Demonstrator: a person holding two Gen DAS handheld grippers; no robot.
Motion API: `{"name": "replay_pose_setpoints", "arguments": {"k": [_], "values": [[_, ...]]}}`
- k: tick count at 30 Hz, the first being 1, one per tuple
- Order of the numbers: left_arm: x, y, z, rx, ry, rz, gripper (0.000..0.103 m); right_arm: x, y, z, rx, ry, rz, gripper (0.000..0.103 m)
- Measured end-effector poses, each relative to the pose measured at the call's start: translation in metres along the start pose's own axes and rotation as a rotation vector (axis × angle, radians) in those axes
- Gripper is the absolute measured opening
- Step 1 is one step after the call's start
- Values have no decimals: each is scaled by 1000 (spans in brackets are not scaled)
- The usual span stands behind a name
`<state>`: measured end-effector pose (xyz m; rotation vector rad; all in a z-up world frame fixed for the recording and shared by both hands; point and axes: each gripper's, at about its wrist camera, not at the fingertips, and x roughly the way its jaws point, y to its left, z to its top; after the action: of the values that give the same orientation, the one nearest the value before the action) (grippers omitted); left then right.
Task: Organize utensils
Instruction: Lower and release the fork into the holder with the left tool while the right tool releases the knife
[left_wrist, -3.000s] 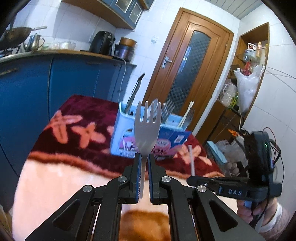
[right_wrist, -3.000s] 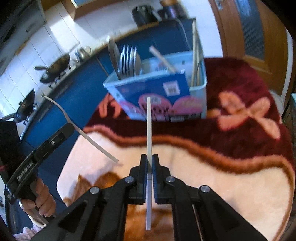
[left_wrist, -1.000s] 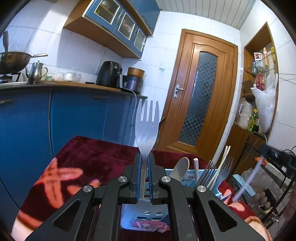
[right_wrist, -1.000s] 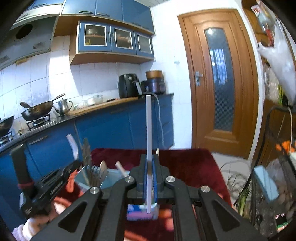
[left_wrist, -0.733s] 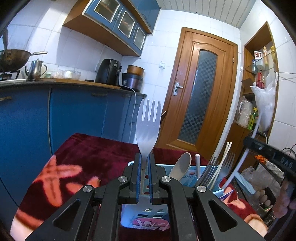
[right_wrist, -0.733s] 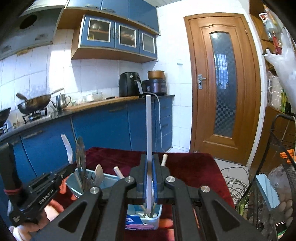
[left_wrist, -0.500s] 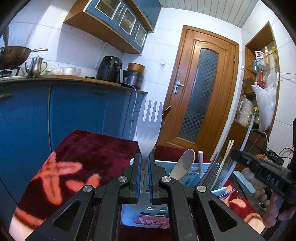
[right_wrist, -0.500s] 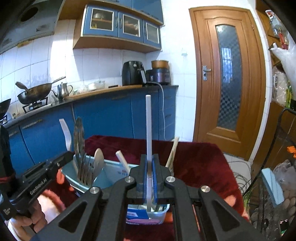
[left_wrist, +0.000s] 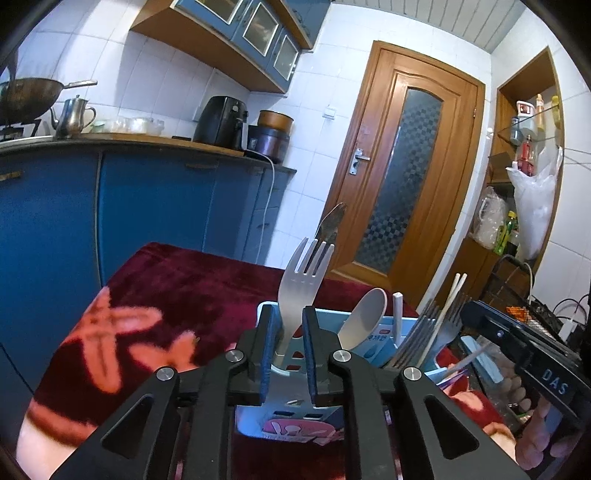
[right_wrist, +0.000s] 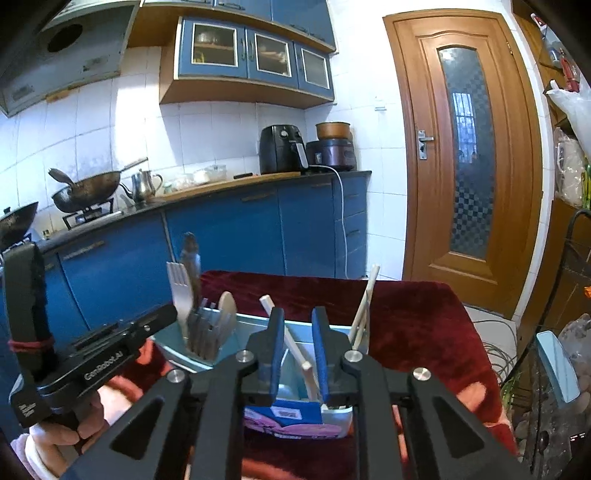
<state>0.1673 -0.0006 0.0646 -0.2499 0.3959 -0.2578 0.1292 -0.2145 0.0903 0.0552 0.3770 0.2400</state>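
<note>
The lower part of the fork (left_wrist: 301, 286) was hidden behind the left tool (left_wrist: 289, 345), so where its handle ended could not be told. The front of the utensil box (left_wrist: 291, 430) was covered by the tool's arms. The hand (right_wrist: 61, 434) on the left tool was cut off by the picture's edge. The print on the box label (right_wrist: 291, 413) was too small to read.

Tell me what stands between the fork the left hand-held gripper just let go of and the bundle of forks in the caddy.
In the left wrist view, a pale spoon and a white chopstick stand between the fork and the bundle of forks, all in the caddy.
</note>
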Motion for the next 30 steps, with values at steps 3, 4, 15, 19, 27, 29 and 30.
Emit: {"name": "replay_pose_setpoints", "arguments": {"k": [3,4,15,19,27,29,30], "values": [[-10,-1,3,-11,-4,0,15,-13,4,2,-4,-22,8,18],[-13,-2,3,-8,-4,3,15,-17,4,2,-3,-27,11,18],[-75,-15,4,55,-2,44,15,-64,21,-4,18,-60,70,22],[-98,-18,2,67,-1,64,20,-81,26,-15,30,-70,78,31],[-135,-17,-18,71,17,80,36,-108,28,-42,58,-60,75,35],[-143,-18,-25,79,16,82,40,-113,27,-49,68,-56,74,38],[-145,-19,-28,87,16,85,45,-116,26,-52,72,-55,72,38]]}}
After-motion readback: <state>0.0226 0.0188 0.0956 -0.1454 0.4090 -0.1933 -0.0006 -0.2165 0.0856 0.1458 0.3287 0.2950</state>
